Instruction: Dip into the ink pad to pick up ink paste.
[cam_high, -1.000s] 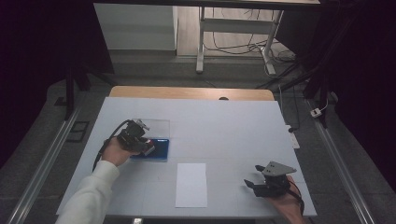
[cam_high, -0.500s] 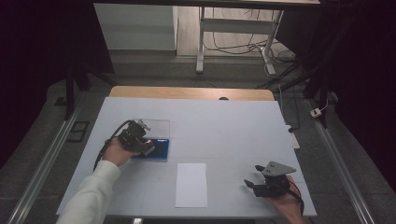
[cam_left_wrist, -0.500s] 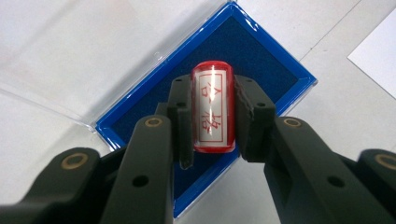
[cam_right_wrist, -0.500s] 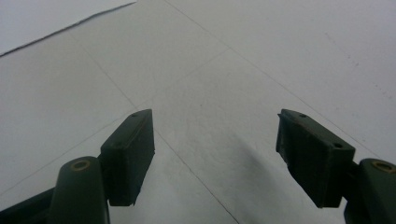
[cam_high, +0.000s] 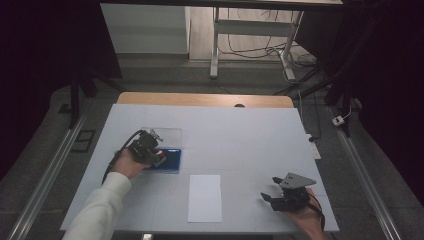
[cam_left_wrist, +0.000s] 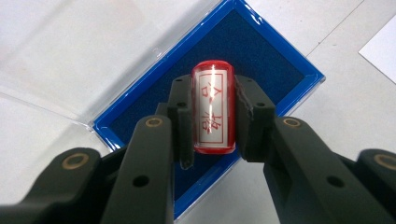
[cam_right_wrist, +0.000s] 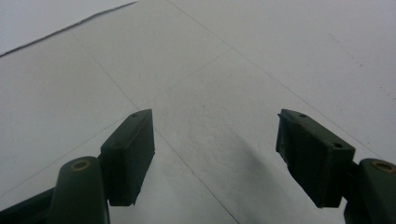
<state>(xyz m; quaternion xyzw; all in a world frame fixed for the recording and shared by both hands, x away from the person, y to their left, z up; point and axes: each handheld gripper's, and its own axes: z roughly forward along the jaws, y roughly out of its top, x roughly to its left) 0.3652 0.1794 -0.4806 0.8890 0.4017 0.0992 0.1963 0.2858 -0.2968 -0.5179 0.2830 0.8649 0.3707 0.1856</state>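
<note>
Dim room w/ dark surroundings framed a pale table, seen from above, w/ a wooden strip along its far edge and a metal desk frame on the floor beyond. Toward the near edge, roughly mid-table, lay a white sheet of paper, flat and well apart from both hands. At left, a person's arm in a white sleeve reached in, its hand carrying the left gripper over a blue ink pad whose clear lid lay folded open on the far side. At right, near the table's front corner, the other hand held the right gripper low over bare tabletop; its jaws stood apart w/ nothing between them. In the left gripper view, the left gripper's jaws were clamped on a small red stamp, a transparent red cylinder w/ red characters on a white label, pads pressing both its sides. Stamp sat over the pad's dark blue felt; whether its end touched the felt couldn't be told.
</note>
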